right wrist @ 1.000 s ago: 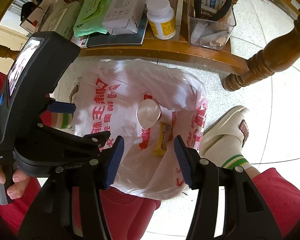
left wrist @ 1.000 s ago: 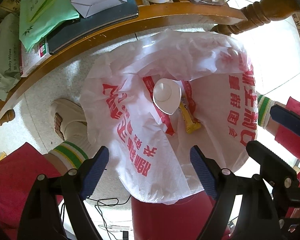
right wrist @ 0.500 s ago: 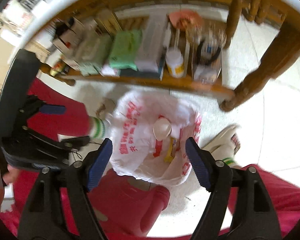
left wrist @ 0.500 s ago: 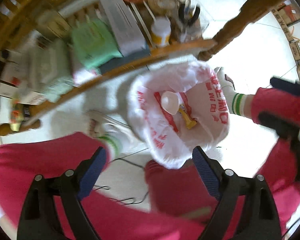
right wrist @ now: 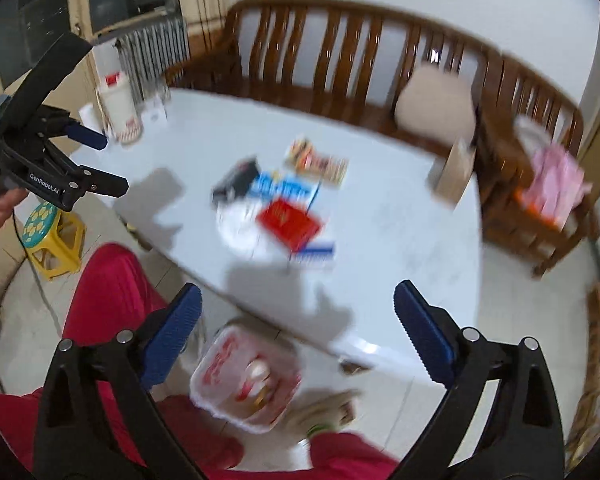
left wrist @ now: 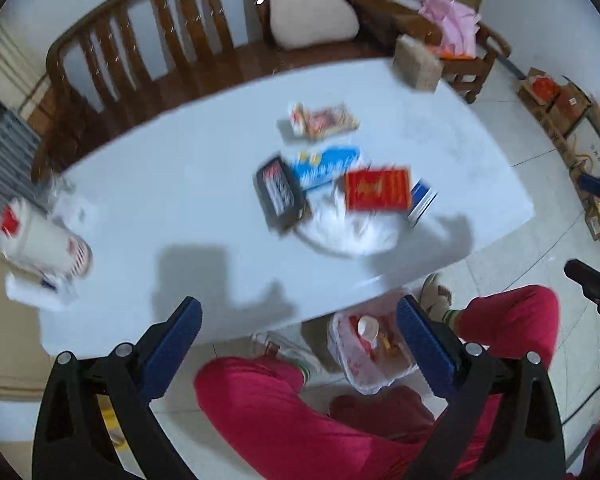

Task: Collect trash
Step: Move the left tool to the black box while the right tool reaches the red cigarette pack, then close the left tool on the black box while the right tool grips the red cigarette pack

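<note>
Hovering above the white desk (left wrist: 180,200), the left claw (left wrist: 298,330) has its blue-padded jaws spread wide with nothing between them. The right claw (right wrist: 296,316) is likewise released and empty, held over the near edge of the desk.

Both views are motion-blurred. The landmark is the red packet (left wrist: 378,194), lying near the middle of the desk, well beyond either claw. Just left of the red packet sits a dark box (left wrist: 280,194), tilted. Behind the red packet lies a blue wrapper (left wrist: 326,164), and farther behind that a colourful printed wrapper (left wrist: 324,120). Under and in front of the red packet is a crumpled white plastic bag (left wrist: 352,228), and touching the packet's right side is a blue-and-white pack (left wrist: 422,200). Far left of the red packet, at the desk's end, stands a white paper cup (left wrist: 44,240) with red print.

Below the desk's near edge, on the floor between the person's red-trousered legs (left wrist: 280,408), sits the white trash bag with red lettering (left wrist: 364,352), open, with a small white cup (left wrist: 366,326) inside. In the left wrist view this bag appears just inside the right-hand finger of the left claw; in the right wrist view the bag (right wrist: 246,376) lies low between the right claw's fingers.
</note>
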Available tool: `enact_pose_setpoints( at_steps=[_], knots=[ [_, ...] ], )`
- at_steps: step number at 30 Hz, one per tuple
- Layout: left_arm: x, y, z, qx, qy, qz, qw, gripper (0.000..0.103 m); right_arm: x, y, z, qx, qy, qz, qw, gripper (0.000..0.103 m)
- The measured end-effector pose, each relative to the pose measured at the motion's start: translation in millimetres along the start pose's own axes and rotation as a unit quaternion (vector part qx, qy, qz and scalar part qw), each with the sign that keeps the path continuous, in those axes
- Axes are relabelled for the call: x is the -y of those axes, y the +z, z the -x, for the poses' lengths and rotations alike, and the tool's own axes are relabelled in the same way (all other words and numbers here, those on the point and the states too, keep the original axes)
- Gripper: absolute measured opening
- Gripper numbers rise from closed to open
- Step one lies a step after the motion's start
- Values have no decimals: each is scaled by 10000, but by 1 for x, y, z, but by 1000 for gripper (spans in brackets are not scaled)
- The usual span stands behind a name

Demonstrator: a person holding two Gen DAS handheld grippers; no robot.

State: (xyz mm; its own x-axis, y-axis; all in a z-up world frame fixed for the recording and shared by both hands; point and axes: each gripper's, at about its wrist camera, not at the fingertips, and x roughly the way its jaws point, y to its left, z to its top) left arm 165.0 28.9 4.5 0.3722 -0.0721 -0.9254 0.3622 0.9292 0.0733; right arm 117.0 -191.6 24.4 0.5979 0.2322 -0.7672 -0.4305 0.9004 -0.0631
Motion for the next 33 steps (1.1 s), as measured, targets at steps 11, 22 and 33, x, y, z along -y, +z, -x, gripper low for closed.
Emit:
enact_pose_setpoints(
  at_steps=[11,22,33],
  knots=[
    [13,54,24,-123,124,-484,9987,95,3,66,9,57,157,595,9981,95],
    [8,93,-32,-537,136,-529,9971,95,-5,95,-35,-306,388,1125,9924,95],
    [-11,106,-115,-995,77,-464,9939,95,0,96,-102,-887,556,1335,9855,95]
  ],
)
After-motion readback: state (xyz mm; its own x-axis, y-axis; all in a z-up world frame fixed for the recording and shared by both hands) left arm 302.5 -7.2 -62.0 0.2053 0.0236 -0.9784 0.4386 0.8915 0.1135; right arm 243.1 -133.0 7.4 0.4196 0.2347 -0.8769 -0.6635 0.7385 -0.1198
